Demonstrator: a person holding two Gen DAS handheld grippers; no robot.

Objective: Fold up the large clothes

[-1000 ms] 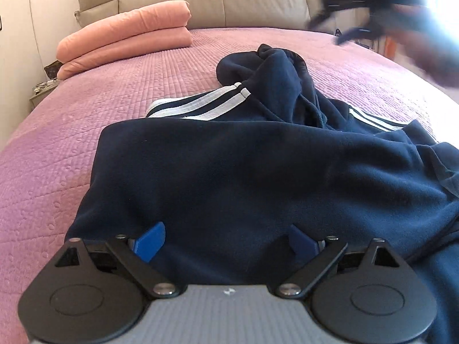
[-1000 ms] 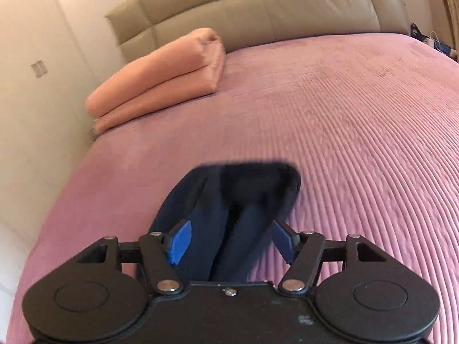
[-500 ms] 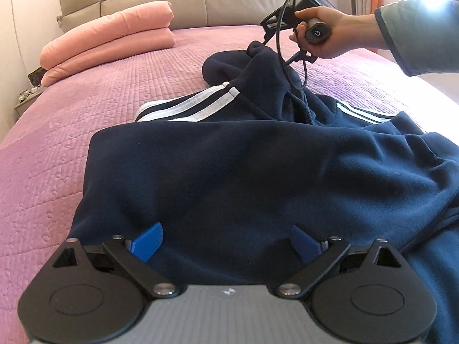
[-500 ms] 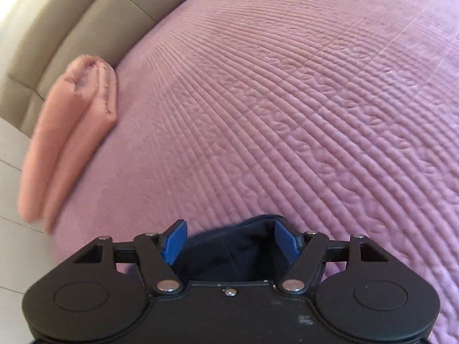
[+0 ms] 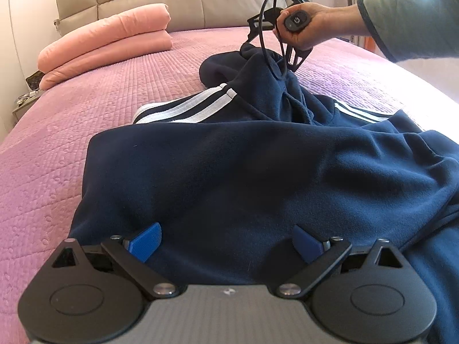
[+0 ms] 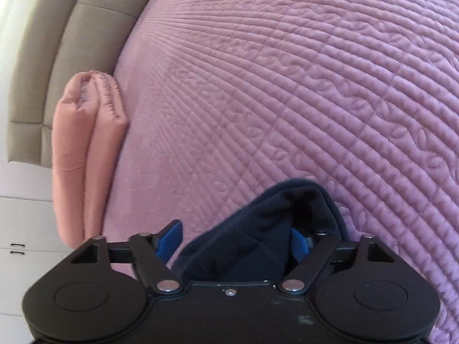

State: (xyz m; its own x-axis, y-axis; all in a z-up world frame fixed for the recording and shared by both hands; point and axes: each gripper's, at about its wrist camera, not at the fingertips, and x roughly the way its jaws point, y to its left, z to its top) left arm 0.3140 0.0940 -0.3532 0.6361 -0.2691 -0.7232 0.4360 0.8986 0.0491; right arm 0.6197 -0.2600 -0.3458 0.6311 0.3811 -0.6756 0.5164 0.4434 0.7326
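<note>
A navy fleece garment [image 5: 243,172] (white stripes on its sleeves) lies rumpled across the pink quilted bedspread.

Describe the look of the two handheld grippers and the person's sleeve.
Left gripper: black linkage arms, round black pivot housings, grey body, blue fingers. Right gripper: same build, black body; a black cable loops at its handle. Sleeve: grey-green, darker cuff.

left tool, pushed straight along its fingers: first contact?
Most likely the dark navy fleece garment: it already fills the gap of the left tool, whose jaws stand wide apart. The pink quilted bedspread lies farther on. How far the fingertips are from the fabric is unclear.
</note>
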